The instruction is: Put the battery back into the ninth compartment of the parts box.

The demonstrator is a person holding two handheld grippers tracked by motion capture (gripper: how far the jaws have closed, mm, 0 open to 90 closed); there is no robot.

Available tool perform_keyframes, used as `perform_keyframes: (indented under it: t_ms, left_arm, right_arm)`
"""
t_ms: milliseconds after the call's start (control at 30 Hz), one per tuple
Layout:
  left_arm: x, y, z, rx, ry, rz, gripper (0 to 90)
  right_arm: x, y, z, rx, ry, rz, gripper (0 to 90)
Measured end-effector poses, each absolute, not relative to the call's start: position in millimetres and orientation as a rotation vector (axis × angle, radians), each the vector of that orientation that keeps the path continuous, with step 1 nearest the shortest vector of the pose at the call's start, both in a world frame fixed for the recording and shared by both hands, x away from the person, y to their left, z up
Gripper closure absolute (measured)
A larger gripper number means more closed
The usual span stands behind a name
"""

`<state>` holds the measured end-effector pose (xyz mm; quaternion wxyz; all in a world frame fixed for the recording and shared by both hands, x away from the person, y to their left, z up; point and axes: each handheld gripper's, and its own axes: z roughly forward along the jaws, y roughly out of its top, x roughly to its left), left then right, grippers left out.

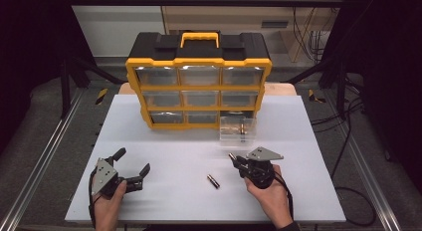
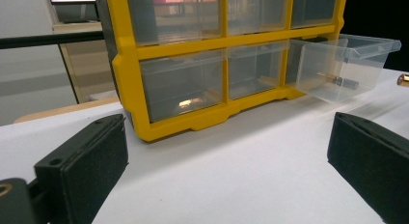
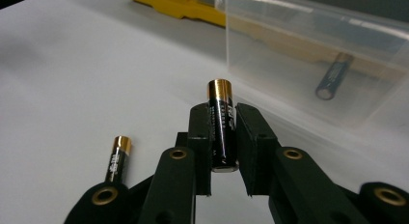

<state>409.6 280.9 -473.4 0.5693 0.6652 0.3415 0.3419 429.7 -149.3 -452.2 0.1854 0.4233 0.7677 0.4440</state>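
1. Battery point(image 3: 222, 127), centre frame of the right gripper view: clamped in the right gripper point(image 3: 223, 137), gold end toward the drawer, likely for dropping in.
2. Drawer point(image 1: 238, 130), pulled out to receive batteries.
3. Second battery point(image 1: 213, 181), loose on the table point(image 1: 164, 161), probably next.
4. Left gripper point(image 1: 130, 167), lower left of the high view: wide open, empty.

We see a black battery with gold end point(image 3: 221, 130) pinched lengthwise in the right claw point(image 3: 223, 137), gold tip poking out ahead toward the clear pulled-out drawer point(image 1: 238, 129). A second matching battery point(image 1: 213, 181) lies flat on the white table point(image 1: 169, 156), left of that claw. A third battery point(image 3: 334, 77) rests inside the drawer.
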Motion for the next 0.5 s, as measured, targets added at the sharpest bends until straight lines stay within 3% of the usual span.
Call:
perform_keyframes:
  t_ms: [500]
  left_arm:
    - [410, 282, -473, 1.554, 0.799, 0.798, 0.3]
  right_arm:
    - [438, -165, -410, 1.137, 2.111, 1.25, 76.8]
